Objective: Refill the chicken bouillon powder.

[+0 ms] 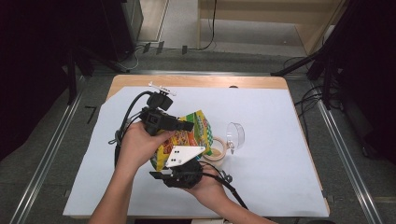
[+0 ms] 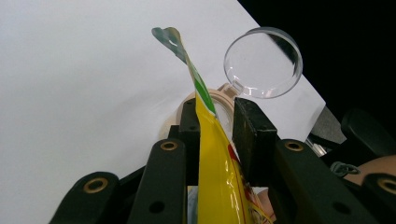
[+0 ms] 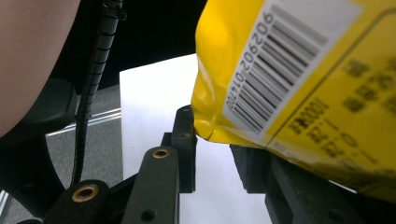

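Both grippers (image 1: 180, 125) (image 1: 163, 175) are pinching the yellow packet (image 1: 187, 137), its mouth tilting toward the jar (image 1: 215, 149) just beside it.

The snack bag (image 2: 212, 163) is glossy yellow foil-like plastic, creased. The round lid (image 2: 263, 62) is clear, smooth plastic. Matt white paper (image 1: 261, 186) covers the desk's pale wood (image 1: 196, 81). Both grippers' jaws are matt black plastic.

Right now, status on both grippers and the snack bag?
Left gripper fingers pinch the yellow foil snack bag edge. Right gripper at its barcode corner, grip unclear. Beige jar, clear round lid open, just beyond.
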